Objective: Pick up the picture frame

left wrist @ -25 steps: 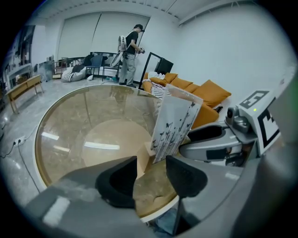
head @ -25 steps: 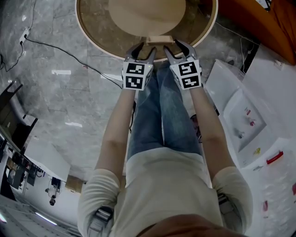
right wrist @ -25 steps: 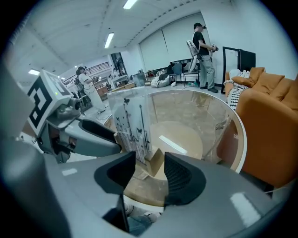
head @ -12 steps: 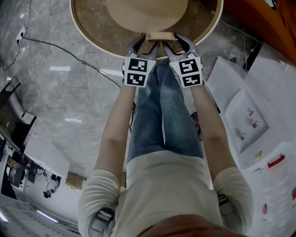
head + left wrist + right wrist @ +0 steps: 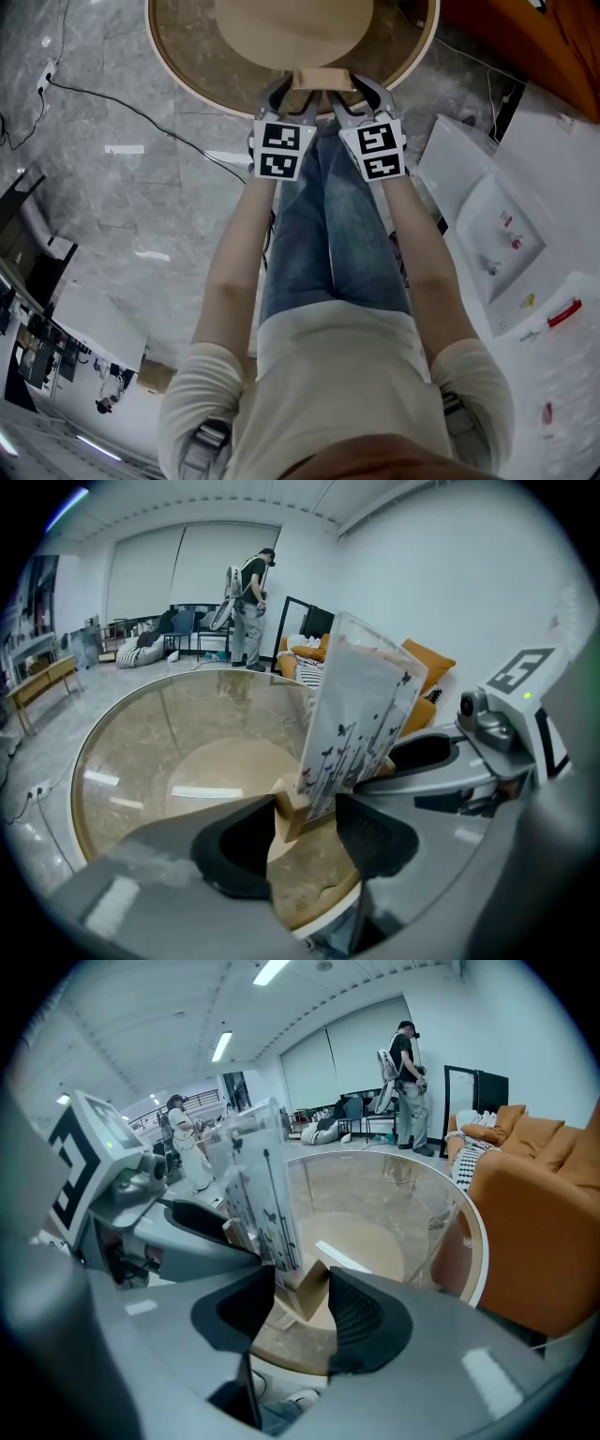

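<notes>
At the near rim of the round glass surface (image 5: 187,70), the picture frame (image 5: 323,80) stands upright on its wooden base, a clear printed panel rising from it. The left hand-held gripper (image 5: 295,98) has one end of that base filling the gap between its jaws, and the pads appear to touch the wood on both sides. The right hand-held gripper (image 5: 356,96) has just been closing its jaws on the other end, and there too the wood seems to meet both pads.

The main risk, as I judge it, is uneven lifting. If one side rises first, the base could twist in the pads and the tall panel could tip or slide out of its slot. Both grips sit low and only on the ends, so a weak pinch might let the frame drop onto the glass or over the rim to the floor (image 5: 141,187).

The space above the surface looks open, so a straight lift has room. The person's legs are directly below the rim, and an orange sofa (image 5: 544,1204) stands to the right.
</notes>
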A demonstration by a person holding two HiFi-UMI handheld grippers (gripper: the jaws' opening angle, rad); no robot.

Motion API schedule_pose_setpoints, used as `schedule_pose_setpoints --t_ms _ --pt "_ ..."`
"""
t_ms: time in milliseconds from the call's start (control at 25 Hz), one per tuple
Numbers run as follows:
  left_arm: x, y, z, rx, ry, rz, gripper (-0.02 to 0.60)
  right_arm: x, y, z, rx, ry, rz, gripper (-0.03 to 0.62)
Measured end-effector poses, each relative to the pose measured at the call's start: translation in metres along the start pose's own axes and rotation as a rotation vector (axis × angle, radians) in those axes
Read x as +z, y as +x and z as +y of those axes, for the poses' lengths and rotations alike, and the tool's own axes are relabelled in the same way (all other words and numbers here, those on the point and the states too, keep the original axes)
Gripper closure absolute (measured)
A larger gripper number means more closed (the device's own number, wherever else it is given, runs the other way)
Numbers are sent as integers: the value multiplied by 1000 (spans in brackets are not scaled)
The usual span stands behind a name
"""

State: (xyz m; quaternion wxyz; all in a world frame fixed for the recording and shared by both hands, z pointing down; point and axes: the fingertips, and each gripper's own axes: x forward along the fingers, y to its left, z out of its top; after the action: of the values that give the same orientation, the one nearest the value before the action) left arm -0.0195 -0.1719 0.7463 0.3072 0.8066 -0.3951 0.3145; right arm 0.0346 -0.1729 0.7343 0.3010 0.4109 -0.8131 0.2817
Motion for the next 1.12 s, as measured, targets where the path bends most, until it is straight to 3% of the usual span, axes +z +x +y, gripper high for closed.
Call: schedule_pose_setpoints --t_ms 360,1120 --pt "39 -53 -24 -7 21 -49 385 40 -57 15 -43 -12 -45 414" --pt "105 -168 -83 24 25 -138 385 110 -181 51 -54 -87 -152 418"
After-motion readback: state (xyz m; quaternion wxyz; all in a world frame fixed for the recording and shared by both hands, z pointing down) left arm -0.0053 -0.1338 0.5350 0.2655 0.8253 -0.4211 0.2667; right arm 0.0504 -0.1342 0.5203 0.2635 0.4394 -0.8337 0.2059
